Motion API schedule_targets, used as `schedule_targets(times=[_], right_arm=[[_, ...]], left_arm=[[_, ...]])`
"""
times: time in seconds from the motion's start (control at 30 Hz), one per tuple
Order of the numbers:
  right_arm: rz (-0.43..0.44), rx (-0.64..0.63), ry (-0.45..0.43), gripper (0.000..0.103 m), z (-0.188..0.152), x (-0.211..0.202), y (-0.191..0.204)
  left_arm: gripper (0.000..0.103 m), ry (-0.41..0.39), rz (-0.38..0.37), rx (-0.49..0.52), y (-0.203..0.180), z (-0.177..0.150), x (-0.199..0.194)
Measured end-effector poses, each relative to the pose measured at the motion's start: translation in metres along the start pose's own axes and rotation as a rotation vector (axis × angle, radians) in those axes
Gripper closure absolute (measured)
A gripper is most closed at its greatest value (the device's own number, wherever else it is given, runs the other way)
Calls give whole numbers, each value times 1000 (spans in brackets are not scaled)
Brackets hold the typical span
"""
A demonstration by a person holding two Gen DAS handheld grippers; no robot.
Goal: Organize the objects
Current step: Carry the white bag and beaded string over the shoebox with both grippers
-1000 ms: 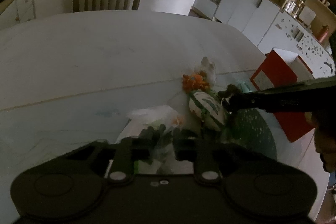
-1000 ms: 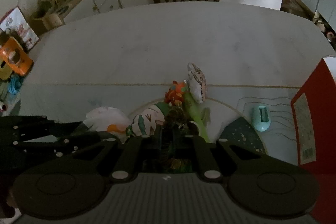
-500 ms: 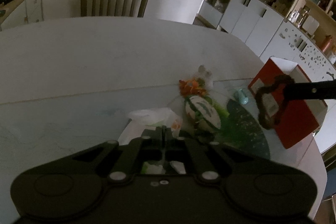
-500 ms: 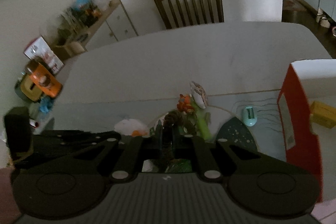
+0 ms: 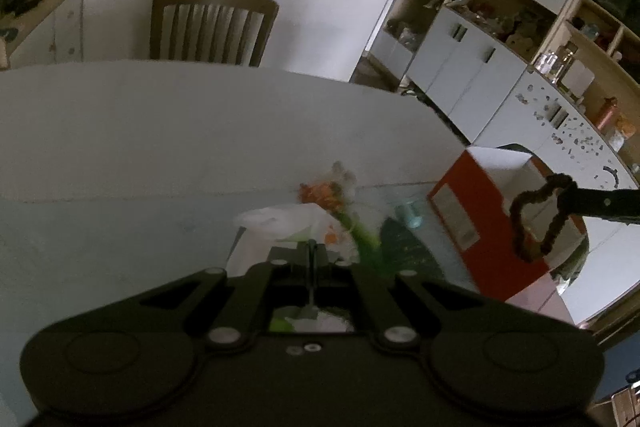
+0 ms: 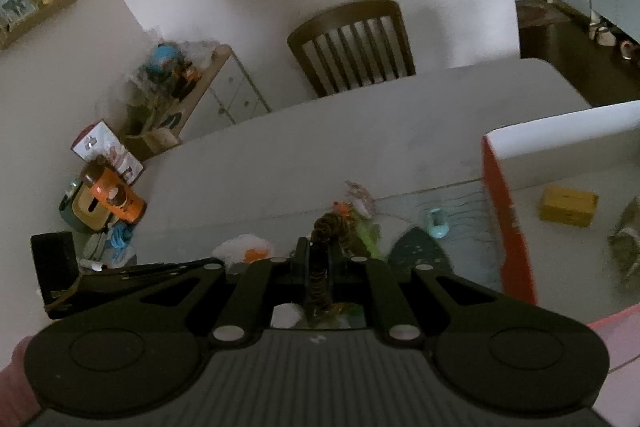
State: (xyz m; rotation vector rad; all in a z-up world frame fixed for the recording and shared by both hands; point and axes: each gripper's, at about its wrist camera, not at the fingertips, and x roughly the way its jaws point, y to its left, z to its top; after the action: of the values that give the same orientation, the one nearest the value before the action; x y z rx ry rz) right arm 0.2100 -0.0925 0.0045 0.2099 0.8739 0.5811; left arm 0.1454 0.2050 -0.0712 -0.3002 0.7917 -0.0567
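Clutter sits mid-tabletop (image 5: 160, 131); the right hand-held gripper (image 6: 318, 259), clamped on a brown loop (image 5: 538, 219), dangles it over the red box (image 5: 472, 219) at right, likely for dropping in, while the left hand-held gripper (image 5: 312, 253) stays pressed together, lower centre.

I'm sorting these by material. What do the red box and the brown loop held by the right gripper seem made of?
Red box: likely cardboard, matte red outside, white inside, thin flat walls, paper label.
Brown loop: probably fuzzy fabric or chenille; it hangs limp from the right gripper, surface rough. Blur leaves this uncertain.
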Motion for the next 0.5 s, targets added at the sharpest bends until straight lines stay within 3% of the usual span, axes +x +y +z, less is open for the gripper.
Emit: schedule_targets(times=[0.27,0.5], right_arm=[[-40,27,-46,95,7,-33,-38],[-86,57,-77,95,14,-54,-81]], left_arm=[[103,-25,-40,42,-47,19,-12],[103,-29,-84,100,-102,32,1]])
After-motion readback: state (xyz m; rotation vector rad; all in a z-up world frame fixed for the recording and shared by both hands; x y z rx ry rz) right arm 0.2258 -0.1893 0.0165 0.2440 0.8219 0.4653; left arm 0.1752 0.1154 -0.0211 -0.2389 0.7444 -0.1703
